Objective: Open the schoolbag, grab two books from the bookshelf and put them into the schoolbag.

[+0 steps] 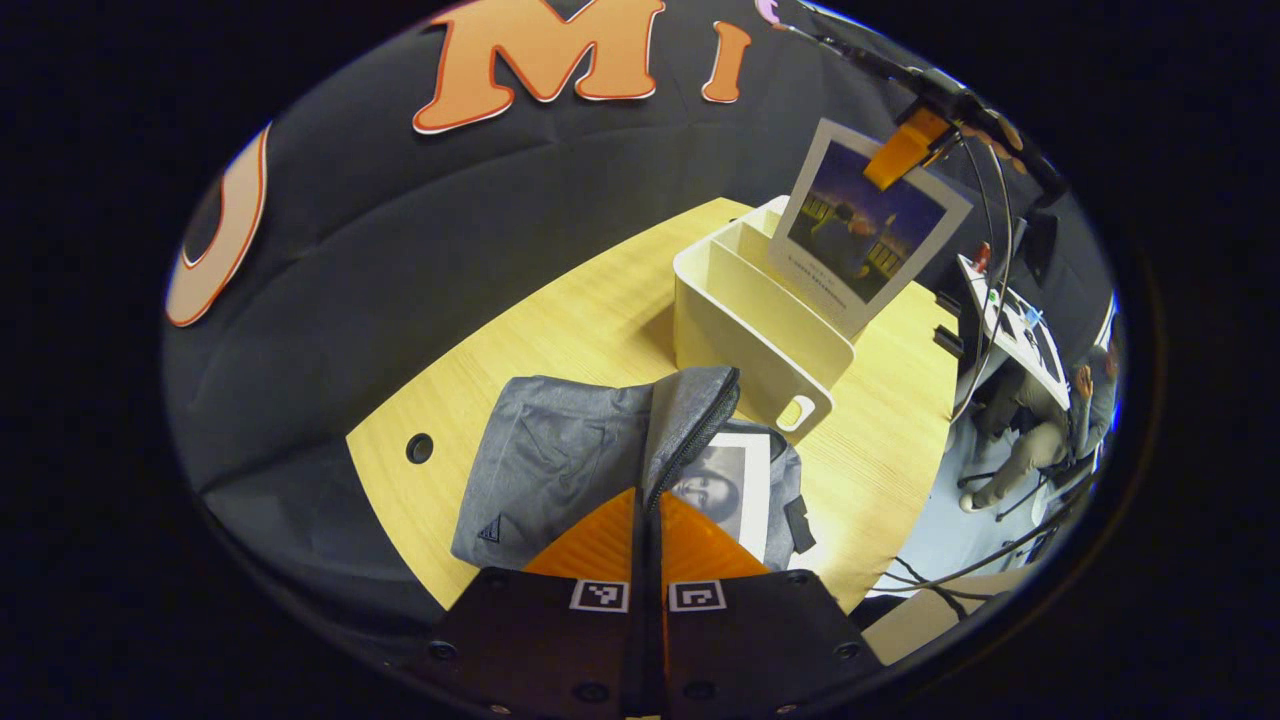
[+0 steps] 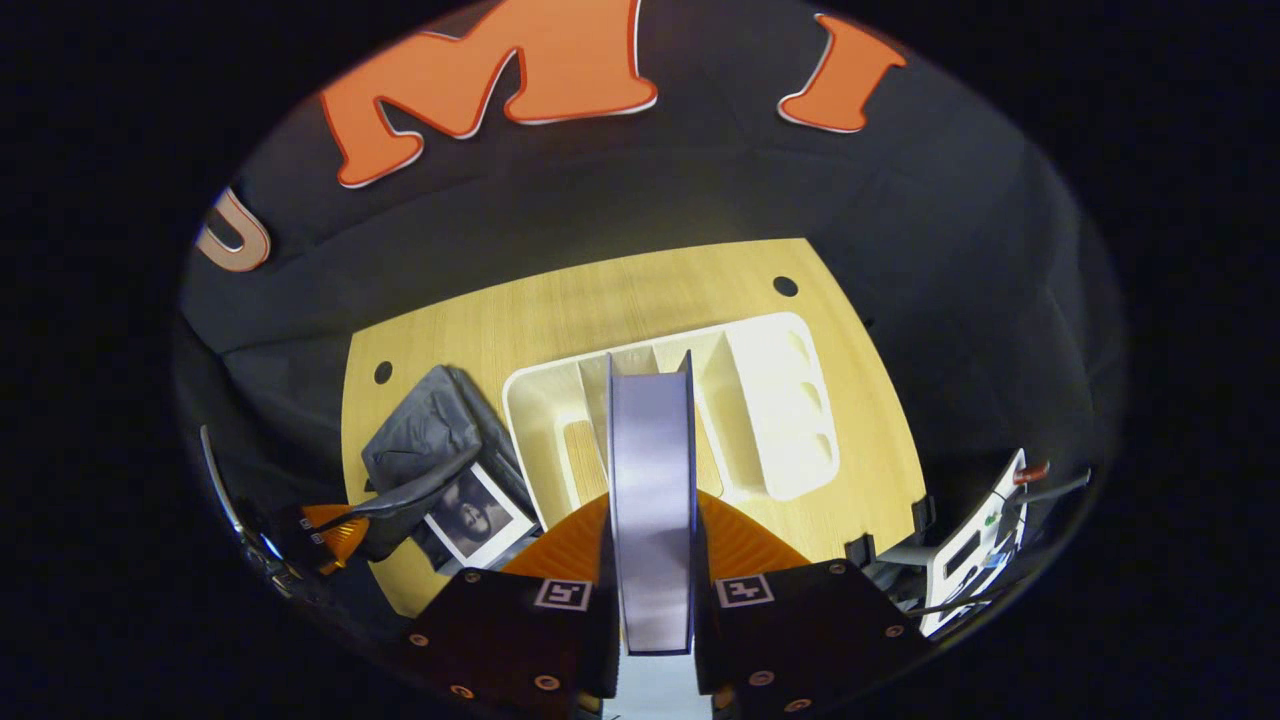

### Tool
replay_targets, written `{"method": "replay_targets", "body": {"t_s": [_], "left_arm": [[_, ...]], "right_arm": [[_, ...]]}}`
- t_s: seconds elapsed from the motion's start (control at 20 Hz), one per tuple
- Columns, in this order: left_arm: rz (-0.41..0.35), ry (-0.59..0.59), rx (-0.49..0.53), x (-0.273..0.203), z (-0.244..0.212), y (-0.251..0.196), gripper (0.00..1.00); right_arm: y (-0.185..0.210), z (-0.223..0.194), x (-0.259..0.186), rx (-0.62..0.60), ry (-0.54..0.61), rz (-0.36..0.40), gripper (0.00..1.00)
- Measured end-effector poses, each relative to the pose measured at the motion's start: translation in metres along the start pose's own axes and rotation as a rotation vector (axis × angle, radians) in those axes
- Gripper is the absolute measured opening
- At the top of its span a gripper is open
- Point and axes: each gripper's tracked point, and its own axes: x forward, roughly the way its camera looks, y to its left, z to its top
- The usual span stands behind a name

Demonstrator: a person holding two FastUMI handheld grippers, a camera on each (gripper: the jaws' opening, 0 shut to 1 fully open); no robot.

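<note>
Left claw [image 1: 648, 500]: closing on the grey schoolbag [image 1: 560, 460] flap, holding it open.
Schoolbag: lying on the wooden surface [image 1: 600, 300], near the cream bookshelf [image 1: 750, 340]; portrait-cover book [image 1: 725, 485] sitting inside.
Right claw [image 2: 652, 520]: gripping a dusk-photo book [image 2: 652, 480] above the bookshelf.
Writing: too small to read.
</note>
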Motion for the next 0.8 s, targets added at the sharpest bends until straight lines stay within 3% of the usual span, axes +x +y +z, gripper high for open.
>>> {"method": "replay_targets", "body": {"t_s": [0.3,0.6,0.8], "left_arm": [[-0.031,-0.015,0.028,0.002,0.003,0.005,0.0],[-0.052,-0.011,0.051,0.005,0.007,0.0,0.0],[-0.047,-0.003,0.063,0.004,0.01,0.001,0.0]], "right_arm": [[-0.001,-0.053,-0.069,0.176,-0.086,0.084,0.31],[0.02,-0.126,-0.074,0.486,-0.133,0.299,0.3],[0.06,-0.161,-0.051,0.732,-0.164,0.532,0.3]]}}
